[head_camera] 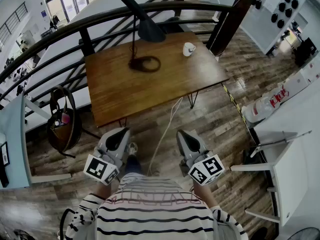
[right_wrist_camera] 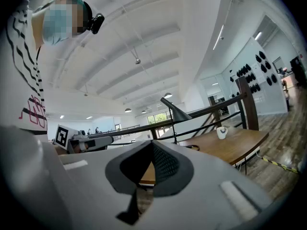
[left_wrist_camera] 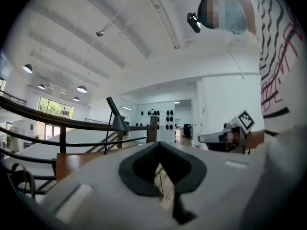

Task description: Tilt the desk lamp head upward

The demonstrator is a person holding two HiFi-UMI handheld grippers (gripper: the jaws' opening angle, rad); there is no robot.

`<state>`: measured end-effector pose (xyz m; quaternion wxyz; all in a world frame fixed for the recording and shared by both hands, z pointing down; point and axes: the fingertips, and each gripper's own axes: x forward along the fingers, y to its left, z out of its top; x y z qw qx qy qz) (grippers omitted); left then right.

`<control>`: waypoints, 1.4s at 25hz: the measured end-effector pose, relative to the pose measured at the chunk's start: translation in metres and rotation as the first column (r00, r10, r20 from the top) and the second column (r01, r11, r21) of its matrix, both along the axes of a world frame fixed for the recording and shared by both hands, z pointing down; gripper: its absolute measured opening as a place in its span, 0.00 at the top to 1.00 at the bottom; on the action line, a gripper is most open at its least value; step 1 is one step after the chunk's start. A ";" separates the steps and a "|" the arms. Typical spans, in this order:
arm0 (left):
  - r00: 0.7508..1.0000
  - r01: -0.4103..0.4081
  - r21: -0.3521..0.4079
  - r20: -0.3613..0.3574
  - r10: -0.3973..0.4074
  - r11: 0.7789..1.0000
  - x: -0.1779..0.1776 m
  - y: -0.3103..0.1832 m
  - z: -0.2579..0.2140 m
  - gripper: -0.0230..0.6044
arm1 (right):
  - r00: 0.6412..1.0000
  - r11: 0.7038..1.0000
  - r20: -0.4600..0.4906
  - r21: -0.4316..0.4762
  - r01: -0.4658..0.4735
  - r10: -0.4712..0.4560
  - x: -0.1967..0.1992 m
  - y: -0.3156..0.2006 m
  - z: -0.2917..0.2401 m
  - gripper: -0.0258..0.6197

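Task not begun: the lamp (head_camera: 145,34) stands on the table's (head_camera: 165,81) far side, head angled down, while the left claw (head_camera: 119,133) and right claw (head_camera: 186,135), both closed and empty, hang well short of it.

I count one desk lamp (head_camera: 149,30), one wooden table (head_camera: 150,91) and one white cup (head_camera: 188,49). There are two grippers, the left gripper (head_camera: 119,134) and the right gripper (head_camera: 185,135), and two marker cubes (head_camera: 101,169), one to each. One white cable (head_camera: 167,126), one bag (head_camera: 62,126), one curved railing (head_camera: 100,16), and one person in a striped top (head_camera: 150,214). The black round things on the far white wall are too many and too small to count
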<state>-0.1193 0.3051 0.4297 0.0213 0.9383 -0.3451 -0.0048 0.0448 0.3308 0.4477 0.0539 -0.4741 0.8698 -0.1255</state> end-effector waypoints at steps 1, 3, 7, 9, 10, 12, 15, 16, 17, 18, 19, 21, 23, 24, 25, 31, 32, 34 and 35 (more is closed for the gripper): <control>1.000 0.001 -0.003 -0.002 -0.001 1.000 0.000 -0.003 0.001 0.96 | 1.000 1.000 -0.001 -0.003 0.000 0.000 0.000 -0.003 0.001 0.96; 1.000 0.002 -0.008 -0.005 -0.002 1.000 0.001 -0.010 0.002 0.96 | 1.000 1.000 -0.001 -0.007 -0.001 0.001 0.001 -0.010 0.002 0.96; 1.000 0.001 -0.018 -0.006 -0.001 1.000 0.000 -0.027 0.005 0.96 | 1.000 1.000 0.009 -0.009 -0.001 0.001 0.001 -0.026 0.002 0.96; 1.000 -0.001 -0.025 -0.010 0.001 1.000 0.000 -0.038 0.006 0.96 | 0.999 1.000 0.034 -0.008 0.011 -0.011 -0.001 -0.034 0.002 0.96; 1.000 -0.004 -0.029 -0.011 0.004 1.000 0.001 -0.044 0.007 0.96 | 0.999 1.000 0.046 -0.008 0.016 -0.016 -0.001 -0.040 0.002 0.96; 1.000 -0.012 -0.038 -0.007 0.011 0.999 0.003 -0.057 0.009 0.96 | 0.998 1.000 0.056 -0.008 0.016 -0.015 -0.001 -0.052 0.002 0.96; 1.000 -0.030 -0.045 0.000 0.030 0.999 0.008 -0.076 0.008 0.96 | 0.998 1.000 0.063 -0.005 -0.009 0.009 0.003 -0.073 0.000 0.96; 0.999 -0.038 -0.047 0.002 0.038 0.998 0.009 -0.083 0.008 0.93 | 0.998 1.000 0.067 -0.005 -0.020 0.020 0.004 -0.081 -0.001 0.96; 0.999 -0.044 -0.050 0.004 0.044 0.998 0.010 -0.091 0.008 0.88 | 0.997 1.000 0.070 -0.006 -0.031 0.031 0.005 -0.090 -0.002 0.96; 0.999 -0.050 -0.052 0.007 0.050 0.997 0.009 -0.100 0.008 0.87 | 0.997 0.999 0.071 -0.007 -0.043 0.043 0.006 -0.099 -0.003 0.91; 0.998 -0.055 -0.053 0.008 0.055 0.997 0.008 -0.109 0.008 0.87 | 0.996 0.999 0.070 -0.009 -0.053 0.053 0.005 -0.109 -0.003 0.88; 0.998 -0.064 -0.055 0.007 0.064 0.996 0.005 -0.128 0.007 0.87 | 0.995 0.998 0.070 -0.010 -0.067 0.068 0.003 -0.129 -0.005 0.86; 0.997 -0.072 -0.056 0.006 0.072 0.996 0.003 -0.147 0.007 0.85 | 0.994 0.997 0.070 -0.008 -0.081 0.082 0.002 -0.147 -0.007 0.82; 0.997 -0.075 -0.054 0.004 0.075 0.996 0.002 -0.156 0.006 0.84 | 0.993 0.996 0.071 -0.007 -0.089 0.089 0.002 -0.156 -0.009 0.80; 0.997 -0.076 -0.052 0.003 0.076 0.996 0.000 -0.165 0.004 0.83 | 0.993 0.995 0.072 -0.006 -0.095 0.096 0.001 -0.164 -0.011 0.78; 0.996 -0.086 -0.025 0.000 0.086 0.996 -0.026 -0.227 -0.005 0.82 | 0.991 0.994 0.071 -0.007 -0.112 0.112 -0.025 -0.224 -0.016 0.73; 0.996 -0.088 -0.027 -0.002 0.088 0.996 -0.032 -0.237 -0.004 0.81 | 0.991 0.993 0.073 -0.004 -0.115 0.115 -0.031 -0.234 -0.017 0.72; 0.996 -0.093 -0.034 -0.008 0.092 0.995 -0.043 -0.254 -0.004 0.81 | 0.989 0.992 0.078 0.001 -0.124 0.123 -0.040 -0.253 -0.020 0.71; 0.995 -0.095 -0.035 -0.008 0.095 0.995 -0.047 -0.263 -0.003 0.81 | 0.989 0.992 0.081 0.003 -0.129 0.128 -0.044 -0.261 -0.022 0.71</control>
